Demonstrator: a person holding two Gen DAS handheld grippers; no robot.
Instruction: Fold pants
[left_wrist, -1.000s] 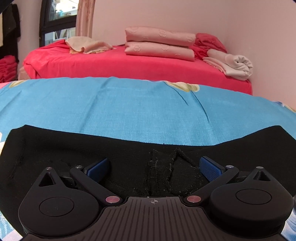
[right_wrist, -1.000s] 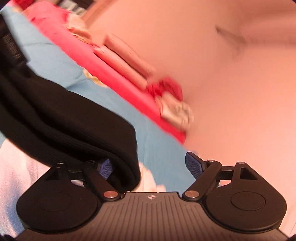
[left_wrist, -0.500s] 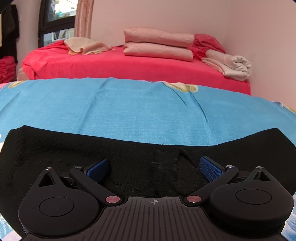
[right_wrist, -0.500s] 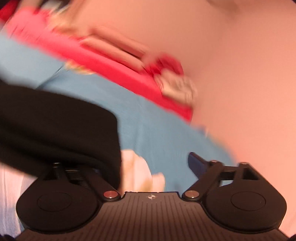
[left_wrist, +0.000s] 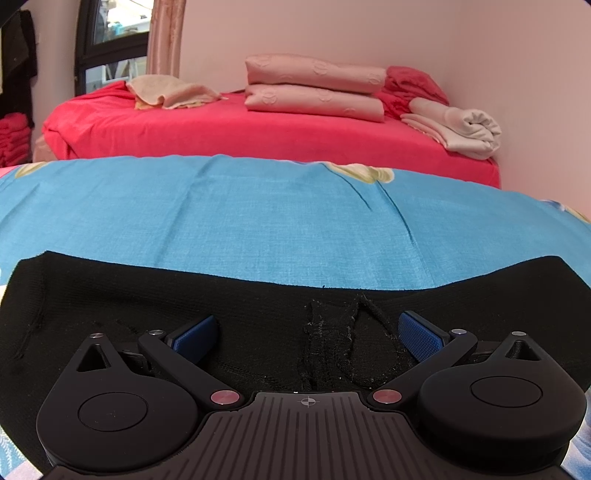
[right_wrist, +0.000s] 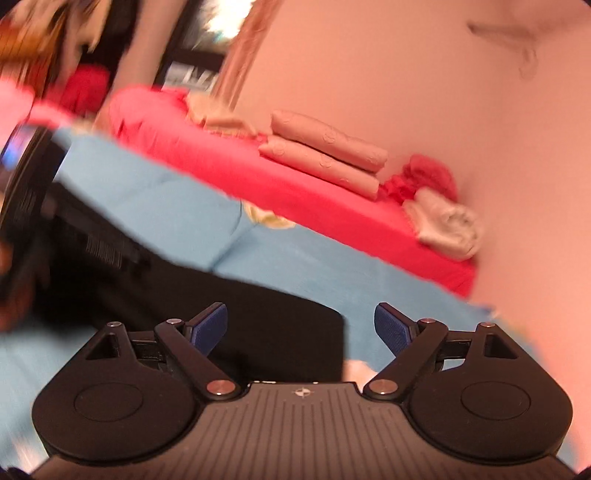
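Pink walls close in a room where a red bed (left_wrist: 258, 133) carries two folded pink blankets (left_wrist: 314, 88) and a rolled cream towel (left_wrist: 461, 129). Nearer, a blue sheet (left_wrist: 258, 221) covers the surface, and the black pants (left_wrist: 258, 314) lie flat on it. The left gripper (left_wrist: 308, 334) sits low over the pants, its blue-padded fingers spread wide and holding nothing. The right gripper (right_wrist: 300, 328) is likewise wide open and empty, above the pants' edge (right_wrist: 277, 325); that view is motion-blurred. No writing can be read anywhere.
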